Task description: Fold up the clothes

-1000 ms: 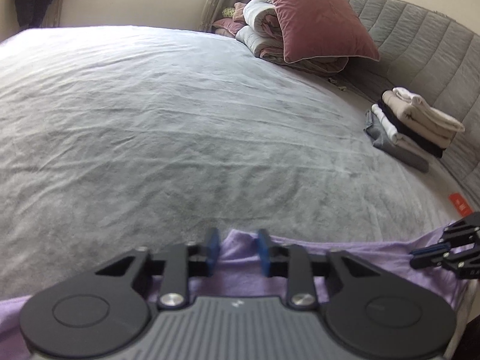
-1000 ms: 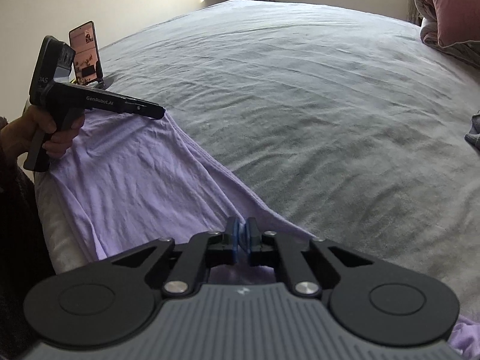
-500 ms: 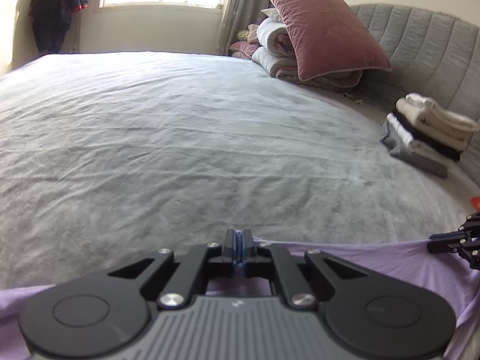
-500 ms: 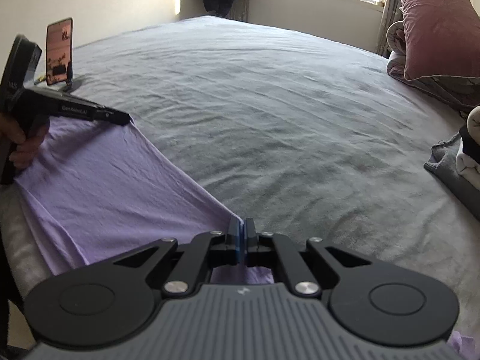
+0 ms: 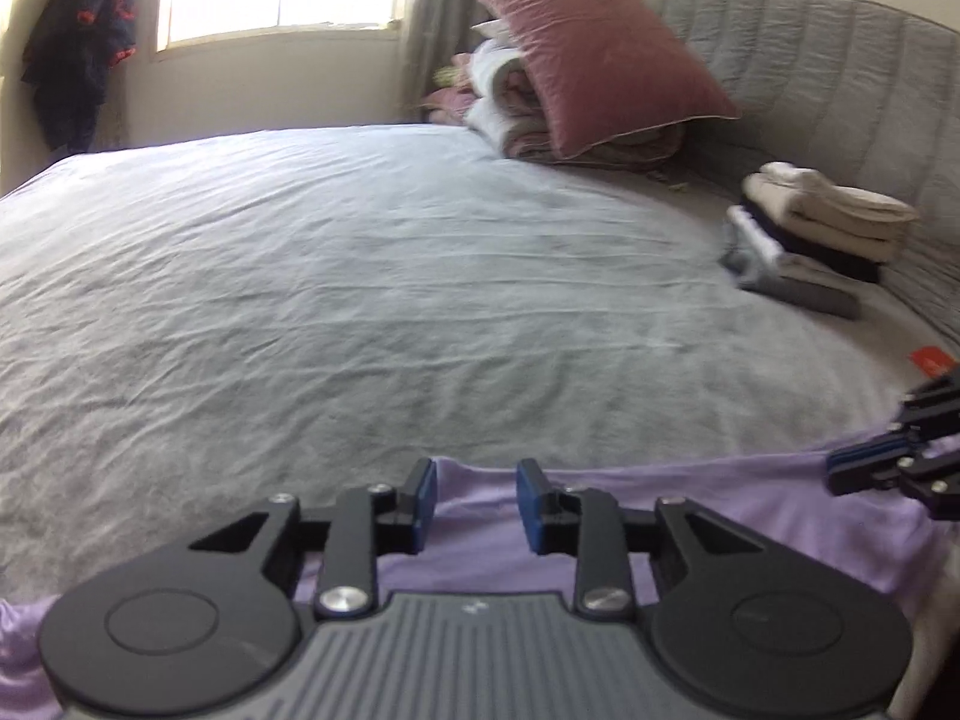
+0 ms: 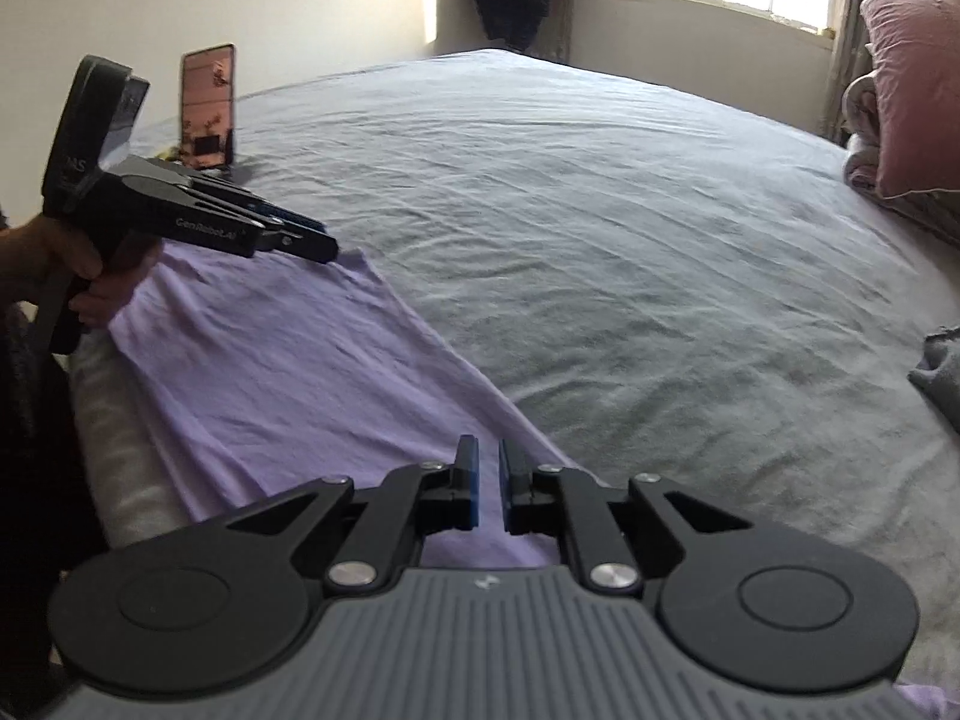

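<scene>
Both wrist cameras look low across the bed (image 5: 360, 276), sharing it.

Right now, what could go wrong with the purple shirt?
1. Both claws are opening, the left claw and the right claw, so the purple shirt may settle crooked or wrinkled.
2. The shirt lies at the very edge of the bed and might slide off.
3. The upright phone stands near the left claw; a swing could tip it.

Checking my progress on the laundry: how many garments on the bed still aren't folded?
1: the purple garment, spread flat along the bed's near edge beneath both grippers. The folded pile sits by the headboard. Anything behind the pillow or outside the views is hidden.
</scene>
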